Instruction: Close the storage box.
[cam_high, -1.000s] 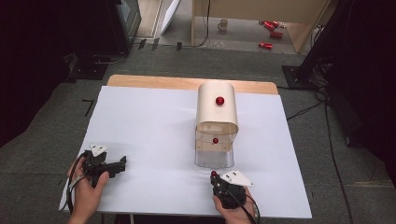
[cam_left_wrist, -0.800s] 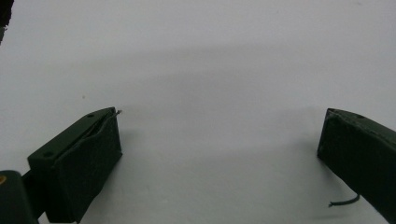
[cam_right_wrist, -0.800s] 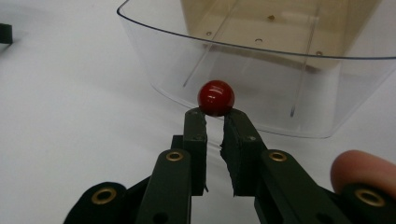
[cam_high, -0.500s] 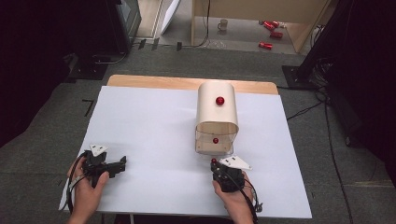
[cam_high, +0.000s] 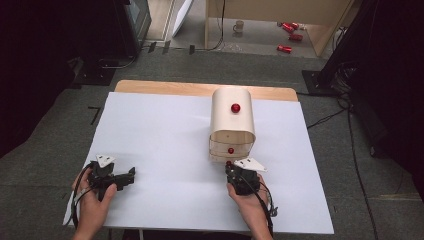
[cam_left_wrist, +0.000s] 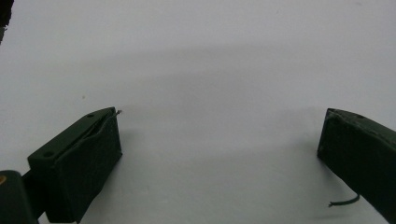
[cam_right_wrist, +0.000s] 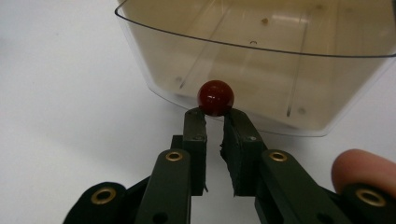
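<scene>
A beige cabinet (cam_high: 232, 122) with a rounded top stands right of the middle of the white table (cam_high: 165, 130). It bears a red knob (cam_high: 235, 107) on top and another (cam_high: 230, 150) on a drawer front. Its clear bottom drawer (cam_right_wrist: 261, 56) sticks out a little toward me and looks empty. My right gripper (cam_right_wrist: 215, 119) is shut on that drawer's red knob (cam_right_wrist: 215, 97), right in front of the cabinet (cam_high: 231, 167). My left gripper (cam_high: 131, 175) rests low at the table's front left, open (cam_left_wrist: 219, 140), with bare table between its jaws.
A strip of wooden tabletop (cam_high: 200, 89) shows behind the white sheet. Cables (cam_high: 265, 202) trail from the right gripper over the front edge. On the floor behind lie red cans (cam_high: 290, 37) and a mug (cam_high: 239, 25). Dark equipment stands at both sides.
My right gripper has moved forward toward the cabinet with the knob in it, and the clear drawer has slid most of the way back in. The left gripper has stayed put.
</scene>
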